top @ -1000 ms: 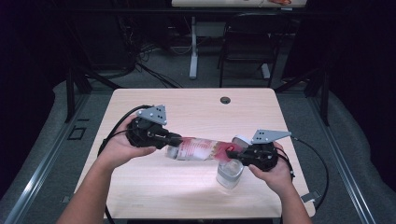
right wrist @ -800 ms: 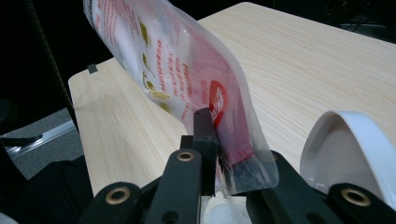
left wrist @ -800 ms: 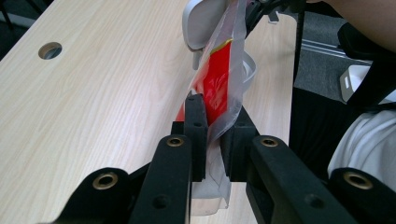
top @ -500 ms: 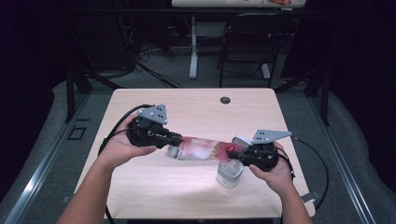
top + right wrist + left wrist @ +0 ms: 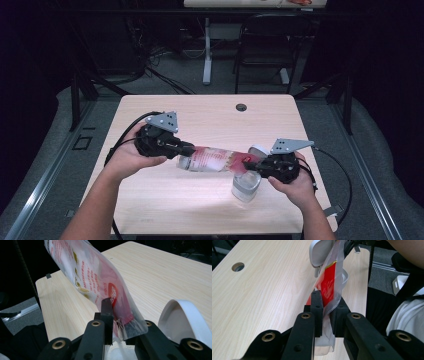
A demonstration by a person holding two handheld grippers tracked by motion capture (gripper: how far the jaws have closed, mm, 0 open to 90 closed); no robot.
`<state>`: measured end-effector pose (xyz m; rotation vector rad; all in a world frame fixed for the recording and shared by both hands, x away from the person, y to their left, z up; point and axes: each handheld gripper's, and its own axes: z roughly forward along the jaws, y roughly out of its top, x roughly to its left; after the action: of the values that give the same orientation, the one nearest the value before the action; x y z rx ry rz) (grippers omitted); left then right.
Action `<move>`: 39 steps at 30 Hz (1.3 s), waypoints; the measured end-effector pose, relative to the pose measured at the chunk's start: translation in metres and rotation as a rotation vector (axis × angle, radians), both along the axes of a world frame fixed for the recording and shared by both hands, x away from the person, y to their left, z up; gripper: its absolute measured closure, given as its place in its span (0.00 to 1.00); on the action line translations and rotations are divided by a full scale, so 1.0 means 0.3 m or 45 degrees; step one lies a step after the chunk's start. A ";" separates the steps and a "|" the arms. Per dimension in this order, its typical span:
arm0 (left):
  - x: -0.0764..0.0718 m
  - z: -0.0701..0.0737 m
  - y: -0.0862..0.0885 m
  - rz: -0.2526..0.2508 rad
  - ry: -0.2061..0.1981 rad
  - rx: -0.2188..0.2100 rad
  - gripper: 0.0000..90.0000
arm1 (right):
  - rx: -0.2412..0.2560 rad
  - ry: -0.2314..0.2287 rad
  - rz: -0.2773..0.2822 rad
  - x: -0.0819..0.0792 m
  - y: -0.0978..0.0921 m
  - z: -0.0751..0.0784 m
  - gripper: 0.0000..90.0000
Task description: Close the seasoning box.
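Observation:
A clear plastic bag (image 5: 215,159) with red print hangs stretched above the wooden table (image 5: 210,120), with a gripper at each end. My left gripper (image 5: 187,150) is shut on the bag's left end (image 5: 329,285). My right gripper (image 5: 250,165) is shut on the bag's lower corner (image 5: 92,272), just above a clear jar (image 5: 245,186). In the right gripper view a thin white stream (image 5: 121,348) falls from that corner. A white lid (image 5: 258,150) lies beside the jar, close to my right jaws (image 5: 185,315).
A round cable hole (image 5: 241,107) sits near the table's far edge. Black cables trail off both sides of the table. A chair (image 5: 265,45) and a desk leg (image 5: 206,55) stand on the floor beyond.

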<state>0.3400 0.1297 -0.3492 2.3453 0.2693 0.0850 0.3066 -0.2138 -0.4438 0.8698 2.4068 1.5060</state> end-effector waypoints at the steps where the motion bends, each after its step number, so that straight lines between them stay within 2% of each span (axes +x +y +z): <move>1: 0.001 0.000 0.000 0.000 0.003 -0.002 0.92 | 0.000 -0.001 0.001 0.000 0.000 0.000 0.92; 8: 0.002 0.003 -0.006 -0.002 0.003 0.002 0.92 | 0.006 0.003 0.012 -0.001 -0.005 0.001 0.97; 23: 0.002 0.013 -0.014 -0.011 -0.004 0.003 0.91 | 0.040 0.049 0.036 0.003 -0.016 0.000 0.99; 28: 0.003 0.009 -0.019 -0.011 0.001 0.015 0.91 | 0.019 0.052 0.028 0.006 -0.017 -0.005 0.99; 39: 0.007 0.008 -0.019 -0.006 0.005 0.014 0.91 | 0.025 0.056 0.024 0.008 -0.014 -0.009 0.99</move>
<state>0.3420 0.1241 -0.3468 2.3572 0.2655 0.0798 0.3089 -0.2181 -0.4465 0.8957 2.4421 1.5355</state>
